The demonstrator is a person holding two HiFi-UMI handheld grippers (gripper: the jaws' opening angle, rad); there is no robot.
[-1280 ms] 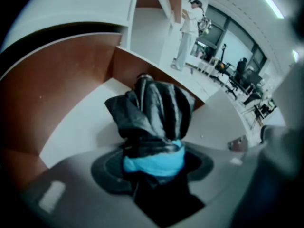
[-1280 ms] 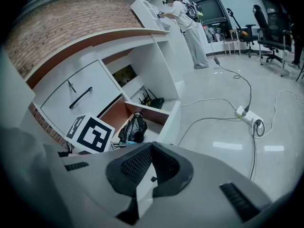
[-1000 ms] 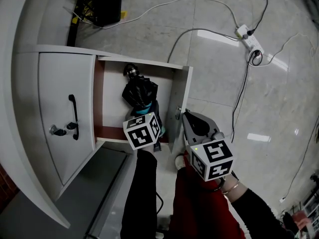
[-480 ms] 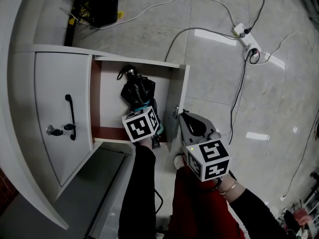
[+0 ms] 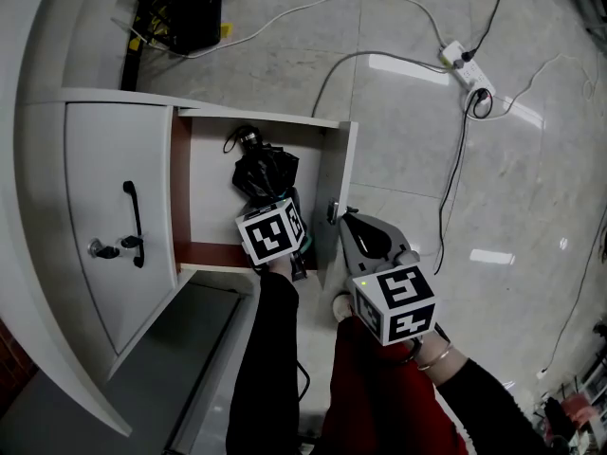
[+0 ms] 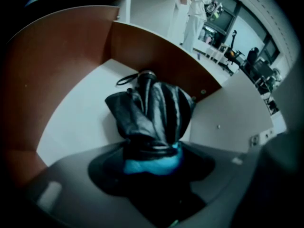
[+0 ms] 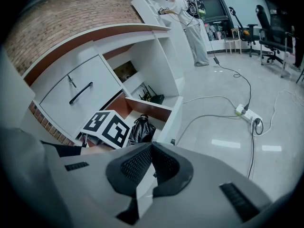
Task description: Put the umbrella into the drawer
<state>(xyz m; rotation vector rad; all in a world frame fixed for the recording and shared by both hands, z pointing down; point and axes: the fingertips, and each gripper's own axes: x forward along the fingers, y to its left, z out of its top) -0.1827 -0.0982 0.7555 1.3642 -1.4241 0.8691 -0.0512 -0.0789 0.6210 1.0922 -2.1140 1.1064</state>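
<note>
A folded black umbrella lies in the open white drawer, handle end and wrist loop toward the far wall. In the left gripper view the umbrella rests on the drawer floor. Its near end, with a blue band, sits between the wide jaws of my left gripper. Those jaws have just been opening. Seen from the head camera, the left gripper points steeply down into the drawer. My right gripper hangs just outside the drawer front, shut and empty.
A white cabinet door with a black handle and a key stands left of the drawer. A power strip and cables lie on the tiled floor. A person in white stands far off by shelves.
The left gripper's marker cube has tilted a little over the umbrella's near end. The umbrella lies where it was. The right gripper has kept still.
</note>
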